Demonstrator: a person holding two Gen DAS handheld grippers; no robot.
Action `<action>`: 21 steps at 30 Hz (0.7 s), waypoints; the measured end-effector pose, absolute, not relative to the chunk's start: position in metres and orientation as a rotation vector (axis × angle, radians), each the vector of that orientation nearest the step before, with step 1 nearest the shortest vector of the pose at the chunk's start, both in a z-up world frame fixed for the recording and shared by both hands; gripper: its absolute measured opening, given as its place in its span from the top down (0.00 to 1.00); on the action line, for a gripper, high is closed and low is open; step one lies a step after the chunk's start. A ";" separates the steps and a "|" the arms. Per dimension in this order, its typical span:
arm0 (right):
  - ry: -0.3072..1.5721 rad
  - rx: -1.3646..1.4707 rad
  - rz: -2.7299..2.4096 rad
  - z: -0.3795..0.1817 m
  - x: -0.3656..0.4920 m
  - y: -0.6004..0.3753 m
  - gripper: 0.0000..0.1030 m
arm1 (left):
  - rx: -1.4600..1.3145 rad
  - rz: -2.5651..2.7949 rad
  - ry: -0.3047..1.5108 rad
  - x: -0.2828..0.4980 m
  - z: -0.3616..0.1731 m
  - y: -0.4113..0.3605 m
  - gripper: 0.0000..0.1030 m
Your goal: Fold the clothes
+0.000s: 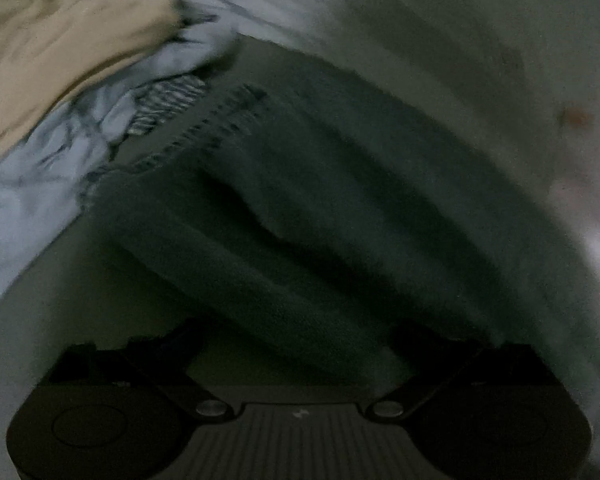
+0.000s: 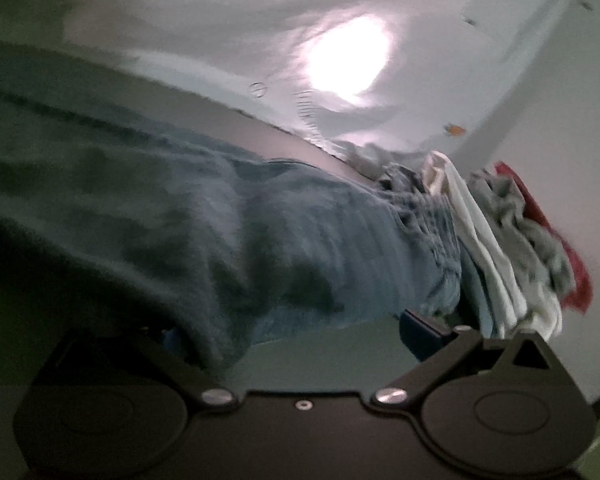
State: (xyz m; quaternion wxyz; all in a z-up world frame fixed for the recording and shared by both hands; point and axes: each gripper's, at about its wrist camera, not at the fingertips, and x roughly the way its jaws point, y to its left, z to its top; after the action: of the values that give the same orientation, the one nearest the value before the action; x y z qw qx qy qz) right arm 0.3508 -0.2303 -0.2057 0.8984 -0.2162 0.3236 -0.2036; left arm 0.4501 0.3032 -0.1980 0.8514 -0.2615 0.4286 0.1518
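Across both spread grippers, teal towel (image 1: pixel 300 216) draped, blurred.

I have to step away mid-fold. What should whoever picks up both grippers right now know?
Left gripper: fingers spread, teal towel draped between them; grip unclear.
Right gripper: fingers spread, same towel hanging over its left finger; grip unclear.
Unsorted clothes pile lies beyond, on the white sheet.
Done: towel lifted, folds bunched.
Left: finish folding the towel, then the pile.

Blue towel (image 1: pixel 300 216) crowding the left view, clothes pile (image 2: pixel 512 240) blocking right, bare sheet (image 2: pixel 220 40) beyond
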 end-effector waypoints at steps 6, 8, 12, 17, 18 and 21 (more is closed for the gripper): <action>0.591 -0.397 -0.477 -0.218 0.344 -0.227 0.00 | -0.588 0.369 0.817 0.463 -0.192 0.339 0.25; 0.581 -0.393 -0.478 -0.219 0.343 -0.227 0.00 | -0.596 0.381 0.810 0.472 -0.193 0.349 0.25; 0.581 -0.386 -0.477 -0.218 0.343 -0.228 0.00 | -0.615 0.389 0.801 0.490 -0.191 0.362 0.25; 0.577 -0.408 -0.485 -0.219 0.343 -0.224 0.00 | -0.672 0.402 0.679 0.482 -0.164 0.370 0.24; 0.577 -0.413 -0.487 -0.220 0.343 -0.224 0.00 | -0.696 0.397 0.640 0.478 -0.158 0.372 0.24; 0.574 -0.426 -0.493 -0.221 0.344 -0.222 0.00 | -0.727 0.368 0.601 0.479 -0.151 0.376 0.24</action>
State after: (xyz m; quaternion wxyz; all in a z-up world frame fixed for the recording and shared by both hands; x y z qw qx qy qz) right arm 0.3436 -0.2223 -0.2205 0.9072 -0.2064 0.2783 -0.2388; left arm 0.4792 0.3757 -0.1511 0.8745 -0.3481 0.2879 0.1765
